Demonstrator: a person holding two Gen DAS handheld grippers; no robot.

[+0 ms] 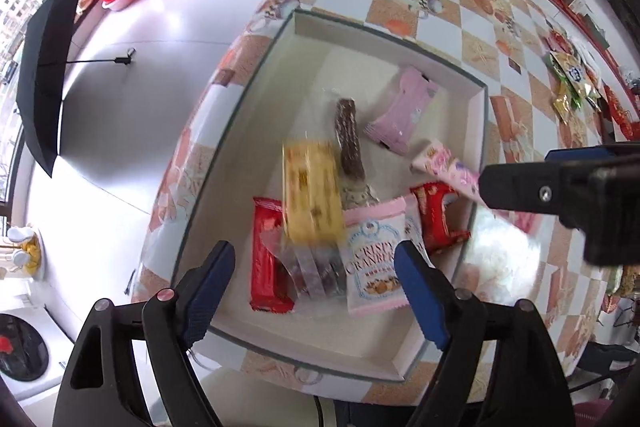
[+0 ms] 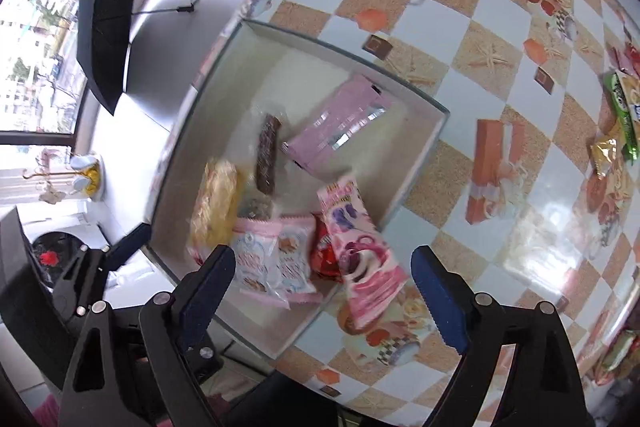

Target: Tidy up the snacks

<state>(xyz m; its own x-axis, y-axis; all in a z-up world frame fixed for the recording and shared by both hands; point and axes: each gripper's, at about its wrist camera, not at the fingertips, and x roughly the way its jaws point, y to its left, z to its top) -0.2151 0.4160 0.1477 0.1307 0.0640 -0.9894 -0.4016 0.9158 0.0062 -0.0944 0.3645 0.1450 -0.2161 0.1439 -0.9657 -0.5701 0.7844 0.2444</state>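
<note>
Left gripper (image 1: 316, 291) jaws spread wide, empty, over blurry yellow wrapped snack (image 1: 312, 193) in shallow white cardboard box (image 1: 384, 43) on checkered counter (image 1: 500, 39). Right gripper (image 2: 324, 291) wide too, gripping nothing, pink cartoon-print packet (image 2: 356, 243) draped across box edge.

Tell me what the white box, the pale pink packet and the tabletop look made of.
White box: probably matte cardboard, with thick, dull, straight-folded walls. Pale pink packet: glossy plastic or foil film, going by its bright streaky glints. Tabletop: a printed checked cloth, seemingly under glass or clear vinyl, given its sharp mirror-like glare.
</note>
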